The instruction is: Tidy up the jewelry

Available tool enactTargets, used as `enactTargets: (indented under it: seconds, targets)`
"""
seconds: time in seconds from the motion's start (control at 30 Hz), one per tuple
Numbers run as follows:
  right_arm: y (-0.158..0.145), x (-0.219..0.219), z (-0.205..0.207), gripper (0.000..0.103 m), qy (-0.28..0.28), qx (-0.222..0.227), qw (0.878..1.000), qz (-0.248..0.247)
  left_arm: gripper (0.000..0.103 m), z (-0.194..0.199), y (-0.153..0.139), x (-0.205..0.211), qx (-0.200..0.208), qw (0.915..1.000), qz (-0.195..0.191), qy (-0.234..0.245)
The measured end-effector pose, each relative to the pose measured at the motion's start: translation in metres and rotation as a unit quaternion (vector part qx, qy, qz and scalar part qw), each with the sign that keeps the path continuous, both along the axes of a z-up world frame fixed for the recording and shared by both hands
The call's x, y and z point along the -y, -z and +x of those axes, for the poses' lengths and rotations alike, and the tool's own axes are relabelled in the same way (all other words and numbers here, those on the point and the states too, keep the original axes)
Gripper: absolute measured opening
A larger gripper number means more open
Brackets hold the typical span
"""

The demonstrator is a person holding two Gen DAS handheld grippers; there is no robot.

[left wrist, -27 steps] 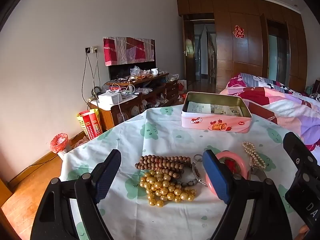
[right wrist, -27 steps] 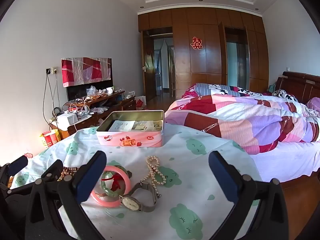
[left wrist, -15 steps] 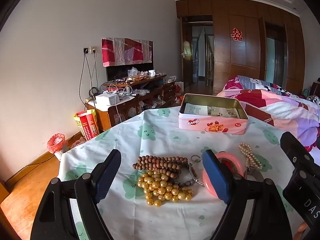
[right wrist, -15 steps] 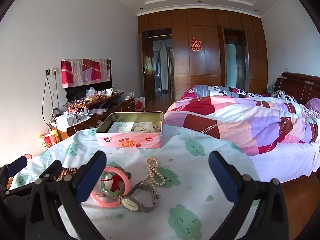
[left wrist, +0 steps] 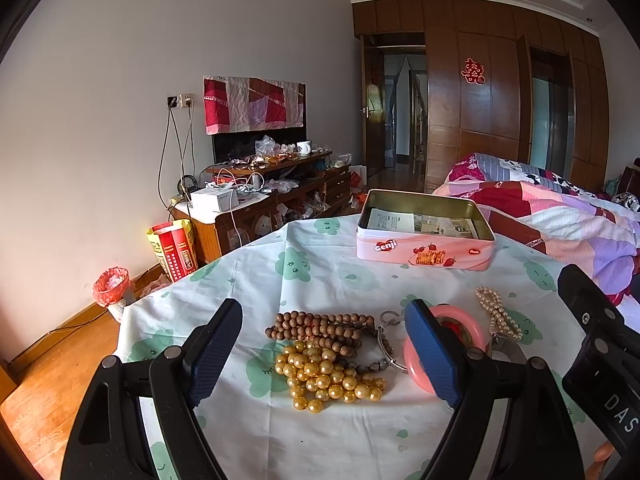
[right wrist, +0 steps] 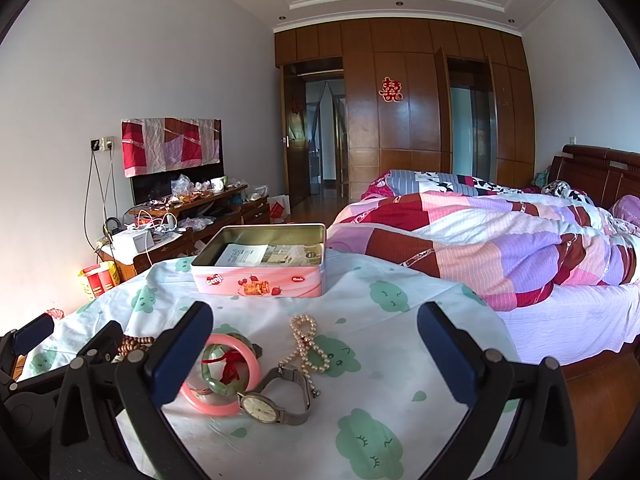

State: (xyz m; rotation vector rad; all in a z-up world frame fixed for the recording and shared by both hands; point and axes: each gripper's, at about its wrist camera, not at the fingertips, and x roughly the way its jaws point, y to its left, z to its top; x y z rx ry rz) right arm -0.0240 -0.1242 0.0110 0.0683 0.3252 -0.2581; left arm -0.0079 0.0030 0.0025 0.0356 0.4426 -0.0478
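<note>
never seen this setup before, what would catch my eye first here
Probably the heap of shiny gold beads lying on the tablecloth between the open left gripper's fingers, with brown wooden beads just behind it. Next, the pink bangle beside a wristwatch, and the open pink tin at the table's far edge.

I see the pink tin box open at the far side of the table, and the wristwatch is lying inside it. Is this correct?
Not quite. The pink tin box is open at the far side, but the wristwatch lies on the tablecloth beside the pink bangle, as the right wrist view shows.
</note>
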Motion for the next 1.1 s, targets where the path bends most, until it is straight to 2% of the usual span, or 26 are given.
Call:
enactTargets:
  seconds: [1.1]
  targets:
    - [-0.0011,0.0017,-0.0015,0.103,0.002,0.003,1.000,0.001,0.084,-0.0054,-0.0012,0.0011,0.003,1.0000,-0.003,0.001]
